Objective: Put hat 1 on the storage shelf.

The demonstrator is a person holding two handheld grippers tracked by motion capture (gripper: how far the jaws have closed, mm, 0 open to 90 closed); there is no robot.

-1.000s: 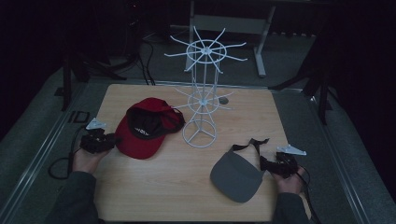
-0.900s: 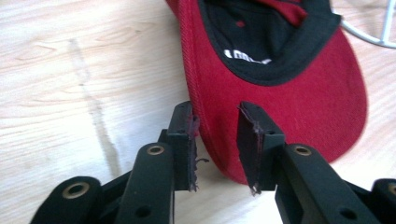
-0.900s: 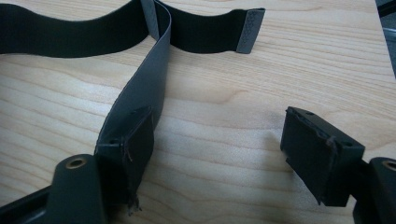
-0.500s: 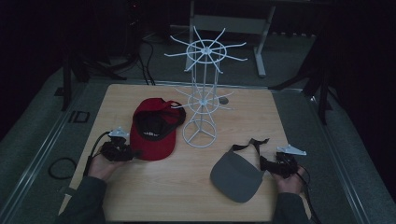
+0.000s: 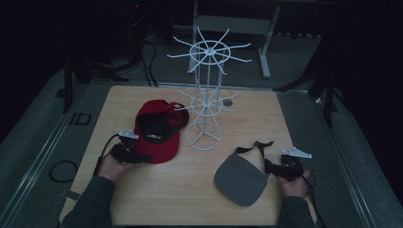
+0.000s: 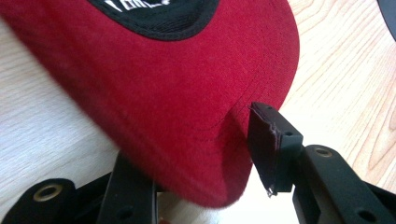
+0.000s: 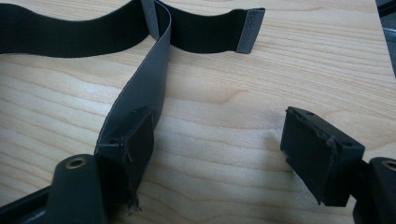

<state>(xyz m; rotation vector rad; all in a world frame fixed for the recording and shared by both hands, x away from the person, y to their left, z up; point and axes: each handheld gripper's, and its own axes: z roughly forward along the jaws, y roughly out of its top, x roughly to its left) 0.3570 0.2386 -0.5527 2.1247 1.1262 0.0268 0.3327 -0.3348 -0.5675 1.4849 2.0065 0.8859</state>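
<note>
Table: pale wood-grain top [image 5: 190, 199], smooth, with rounded corners.
Red cap: soft brushed cloth with stitched seams and a black inner band bearing white print; it lies crown-down [image 5: 159, 130] at about 10 o'clock from the table's middle, its brim toward me.
My left gripper: at 8 o'clock on the table [image 5: 127, 151]; in the left gripper view my black jaws stand apart with the curved red brim [image 6: 187, 98] between them, one pad beside the brim's edge, the other under it. I cannot tell if they press it.
Grey visor: stiff, rounded, matte brim [image 5: 240, 180] at about 5 o'clock, its dark strap curling toward 1 o'clock.
My right gripper: at 4 o'clock [image 5: 280, 167], jaws spread wide; in the right gripper view the flat grey strap [image 7: 140, 88] runs over one pad, the other pad is clear of it.
Wire rack: white, thin spokes on a ring base [image 5: 204, 137], upright at centre, between cap and visor.
</note>
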